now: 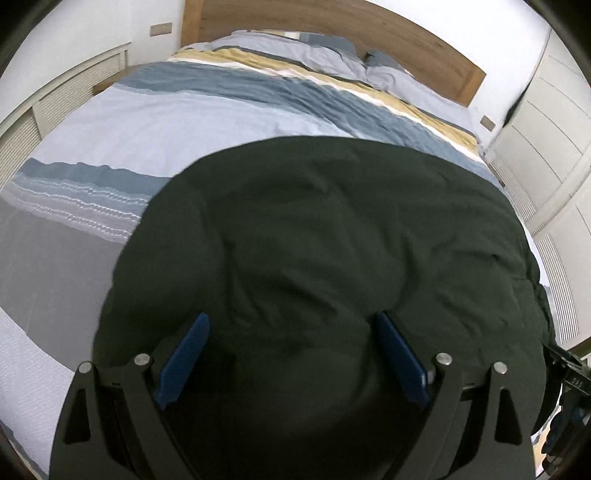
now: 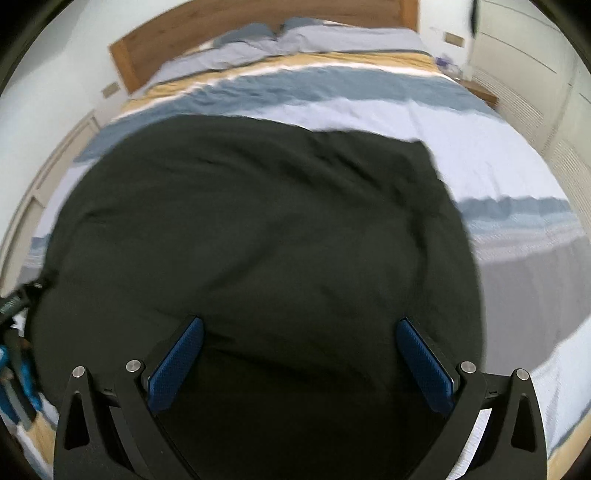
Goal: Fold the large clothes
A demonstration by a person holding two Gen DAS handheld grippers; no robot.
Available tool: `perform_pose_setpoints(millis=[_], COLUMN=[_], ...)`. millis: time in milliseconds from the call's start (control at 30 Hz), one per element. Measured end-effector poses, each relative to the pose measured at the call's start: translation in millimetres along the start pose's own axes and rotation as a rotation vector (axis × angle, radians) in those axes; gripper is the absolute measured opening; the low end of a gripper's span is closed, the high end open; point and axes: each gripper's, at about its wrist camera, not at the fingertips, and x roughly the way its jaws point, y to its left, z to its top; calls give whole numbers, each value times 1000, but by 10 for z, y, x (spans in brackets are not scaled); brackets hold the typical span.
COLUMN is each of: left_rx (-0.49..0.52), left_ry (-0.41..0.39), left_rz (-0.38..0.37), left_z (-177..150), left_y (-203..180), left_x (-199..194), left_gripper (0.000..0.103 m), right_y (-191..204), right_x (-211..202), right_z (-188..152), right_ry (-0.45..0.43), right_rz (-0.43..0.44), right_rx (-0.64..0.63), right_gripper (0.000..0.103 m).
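Observation:
A large dark green garment (image 1: 325, 236) lies spread on the bed, wrinkled, and fills the middle of both views; it also shows in the right wrist view (image 2: 258, 229). My left gripper (image 1: 291, 321) is open, its blue pads wide apart just above the garment's near part. My right gripper (image 2: 299, 325) is open too, hovering over the near part of the same cloth. Neither holds anything. The right gripper shows at the lower right edge of the left wrist view (image 1: 569, 387); the left gripper shows at the left edge of the right wrist view (image 2: 18, 306).
The bed has a striped blue, grey and yellow duvet (image 1: 184, 107), with pillows (image 1: 325, 51) against a wooden headboard (image 1: 369, 26). White cabinets (image 1: 546, 122) stand on one side and a slatted white unit (image 1: 44, 99) on the other.

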Motion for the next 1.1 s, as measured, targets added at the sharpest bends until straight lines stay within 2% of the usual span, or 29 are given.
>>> perform_pose_setpoints(millis=[167,333,500,667,800,900,1000,1100], left_rx=[0,59,166,228,227,207,175,167], left_ry=[-44,-89,-113,-127,-146,-163,-174,-186], left_rz=[-11,-38,12,19,27,67,69,107], left_z=[8,-158,-627,-1147,-1613,-1915,-2125,-2281], left_y=[103,39,-134,-369,-513,-601,-642,-701], left_x=[-197,-569,-974,-1265,-1496,-1652,-1793,-1890], left_gripper=[93,93,93,93,93,93,93,93], right_y=[-339,-468,-270,-63,68,102,125,104], right_x=[-159,-582,-1008,-1155,-1171,-1251,-1318,-1400], right_z=[-136,-351,-719,-1112,-1494,-1749,-1978,-2129], right_ry=[-2,-52,-110,-184,-193,-214,-222,-236], right_rz=[-127,-153,-128,-105,-107,-106,-106,-94], right_rx=[53,94,83,38,-2,-5,-9,-7], right_gripper=[102,102,102,102,102,102,102,102])
